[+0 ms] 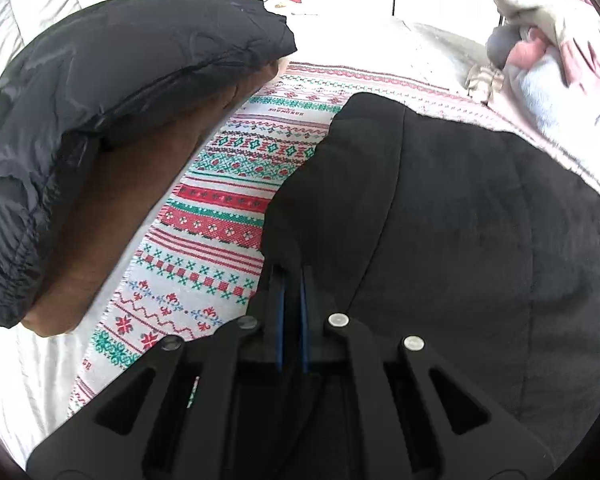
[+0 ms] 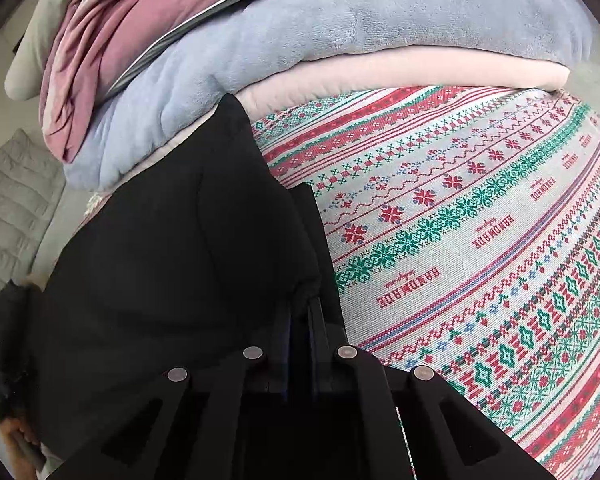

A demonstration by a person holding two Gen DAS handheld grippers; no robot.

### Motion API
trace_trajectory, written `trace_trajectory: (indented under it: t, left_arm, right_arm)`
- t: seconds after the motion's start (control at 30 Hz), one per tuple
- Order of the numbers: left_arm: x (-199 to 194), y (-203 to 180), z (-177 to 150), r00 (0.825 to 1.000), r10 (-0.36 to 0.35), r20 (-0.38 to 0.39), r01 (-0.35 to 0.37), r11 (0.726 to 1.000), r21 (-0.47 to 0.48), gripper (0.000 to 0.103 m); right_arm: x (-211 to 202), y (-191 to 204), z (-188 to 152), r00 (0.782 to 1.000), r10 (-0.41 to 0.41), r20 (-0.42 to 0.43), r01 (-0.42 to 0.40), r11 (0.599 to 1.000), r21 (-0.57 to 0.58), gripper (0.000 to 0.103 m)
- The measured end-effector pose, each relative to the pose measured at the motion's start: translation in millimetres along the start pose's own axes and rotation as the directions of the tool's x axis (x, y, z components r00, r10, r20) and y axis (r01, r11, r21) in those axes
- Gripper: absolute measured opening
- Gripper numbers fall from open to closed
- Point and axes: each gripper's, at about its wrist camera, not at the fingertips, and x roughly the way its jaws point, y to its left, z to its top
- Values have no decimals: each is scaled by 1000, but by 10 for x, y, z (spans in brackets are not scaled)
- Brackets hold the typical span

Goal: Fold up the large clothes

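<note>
A large black fleece garment lies spread on a patterned red, green and white blanket. My left gripper is shut on the garment's near left edge, with the dark cloth pinched between its blue pads. In the right wrist view the same black garment fills the left half. My right gripper is shut on its right edge, where the cloth bunches over the fingertips and hides them. The blanket stretches away to the right.
A folded dark puffer jacket rests on a folded brown garment at the left. A loose pile of pink, grey and light blue clothes lies at the far right. Just beyond the black garment are a light blue fleece and pink clothes.
</note>
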Motion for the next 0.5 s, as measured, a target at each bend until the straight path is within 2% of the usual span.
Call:
trace_trajectory:
  t: [0.07,0.17,0.23,0.3,0.33,0.37,0.43,0.5]
  left_arm:
    - [-8,1,-2,1000,-4,-10,4,1000,5,9]
    - [-56,18,7,1000,-17,-21,18,1000,6,13]
    - [-110,26,25,999,-26,-19,26,1000,2,14]
    - [-182,40,54,999,-44,-12,43,999,-14,24]
    - [-204,34,56,999,-51,-12,51,999,-19,28]
    - [-230,31,55,998,-64,-16,63,998,-20,32]
    - [-272,10,28,997,-67,-28,67,997,-23,33]
    - [-319,-8,6,998,-60,-25,60,998,-15,34]
  right_arm:
    - [35,-2,0,1000,-12,-9,12,1000,-11,12]
    - [-12,30,46,997,-78,-4,78,996,-30,33]
    - [-84,145,80,988,-143,56,148,984,-100,38]
    - [-192,333,107,978,-171,121,190,967,-170,42]
    - [-240,421,111,979,-155,136,179,965,-192,44]
    - [-275,540,116,984,-104,142,133,968,-214,47]
    - [-284,781,116,992,5,123,27,967,-254,53]
    - [-192,1187,145,991,109,75,-76,936,-345,60]
